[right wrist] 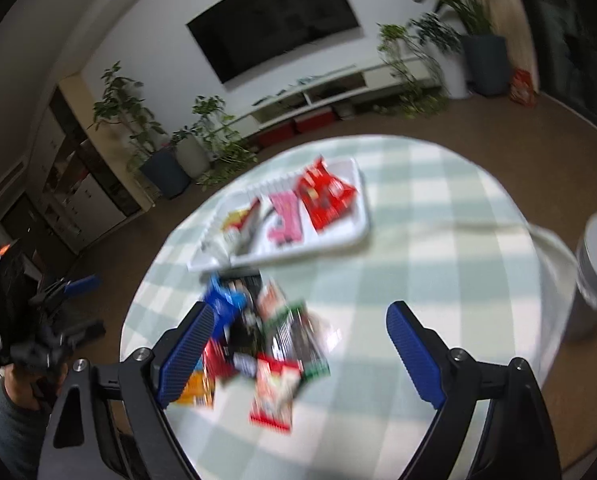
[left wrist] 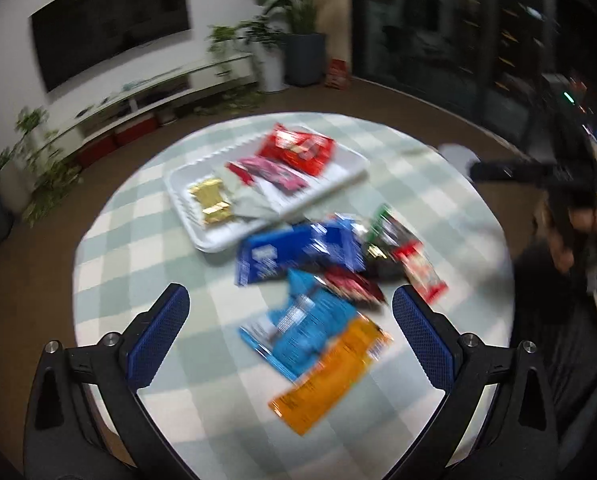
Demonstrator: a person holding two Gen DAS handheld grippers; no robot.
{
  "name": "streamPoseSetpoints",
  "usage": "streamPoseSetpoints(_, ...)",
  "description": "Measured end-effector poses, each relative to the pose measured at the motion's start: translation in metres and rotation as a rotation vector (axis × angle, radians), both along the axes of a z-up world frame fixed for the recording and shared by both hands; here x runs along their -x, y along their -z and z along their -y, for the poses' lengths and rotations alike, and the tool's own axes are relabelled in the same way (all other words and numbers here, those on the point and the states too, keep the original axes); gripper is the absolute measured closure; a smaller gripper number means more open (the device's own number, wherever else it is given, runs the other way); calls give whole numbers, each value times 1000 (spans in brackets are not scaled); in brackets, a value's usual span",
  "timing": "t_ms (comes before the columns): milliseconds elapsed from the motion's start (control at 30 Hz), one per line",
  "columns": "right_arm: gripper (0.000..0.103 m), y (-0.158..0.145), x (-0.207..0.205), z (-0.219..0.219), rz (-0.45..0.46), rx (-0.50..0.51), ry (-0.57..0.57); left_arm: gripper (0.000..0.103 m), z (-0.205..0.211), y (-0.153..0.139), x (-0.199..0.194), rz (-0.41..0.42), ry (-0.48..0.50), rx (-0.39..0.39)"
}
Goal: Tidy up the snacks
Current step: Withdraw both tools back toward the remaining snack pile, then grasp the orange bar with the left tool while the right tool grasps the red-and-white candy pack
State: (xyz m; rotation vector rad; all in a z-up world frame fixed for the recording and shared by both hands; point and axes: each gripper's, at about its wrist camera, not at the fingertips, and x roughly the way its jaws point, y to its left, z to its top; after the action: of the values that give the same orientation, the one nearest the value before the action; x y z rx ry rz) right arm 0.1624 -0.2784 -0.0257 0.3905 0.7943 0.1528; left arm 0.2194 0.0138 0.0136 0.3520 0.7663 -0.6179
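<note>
Both claws empty, spread wide above the table [left wrist: 146, 240].
White tray [left wrist: 186, 184] near far edge collects sorted snacks; loose packets [left wrist: 310, 280] wait mid-table; left gripper [left wrist: 290, 328], right gripper [right wrist: 298, 352] hold nothing.

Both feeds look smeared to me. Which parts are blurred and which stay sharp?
Left wrist view: the snack pile and white tray are motion-blurred, labels unreadable; the left claw stays sharp. Right wrist view: same smear on the pile; the right claw is crisp. Fisheye curves the table edge in both.
</note>
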Motion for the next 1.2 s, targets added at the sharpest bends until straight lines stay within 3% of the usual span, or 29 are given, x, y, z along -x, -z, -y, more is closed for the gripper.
streamPoseSetpoints(200, 25, 26, 18, -19, -135, 19, -25, 0, 13, 43, 36, -43, 140, -146)
streamPoseSetpoints(500, 26, 46, 29, -40, -174, 28, -94, 2, 24, 83, 15, -104, 262, -251)
streamPoseSetpoints(567, 26, 46, 28, -41, -179, 31, -97, 8, 27, 91, 8, -140, 294, -262)
streamPoseSetpoints(633, 26, 48, 27, -41, -190, 31, -96, 21, 30, 100, 0, -172, 312, -267)
streamPoseSetpoints(867, 26, 56, 22, -38, -215, 26, -90, 22, 30, 107, -7, -182, 326, -289)
streamPoseSetpoints(967, 26, 59, 21, -40, -227, 24, -97, 32, 31, 108, -2, -199, 340, -299)
streamPoseSetpoints(1033, 26, 60, 20, -41, -230, 21, -101, 56, 33, 110, 2, -240, 362, -297)
streamPoseSetpoints(1067, 26, 61, 20, -41, -231, 20, -103, 60, 32, 110, 4, -258, 370, -285)
streamPoseSetpoints(1200, 26, 61, 21, -42, -231, 21, -104, 62, 33, 110, 3, -287, 351, -265)
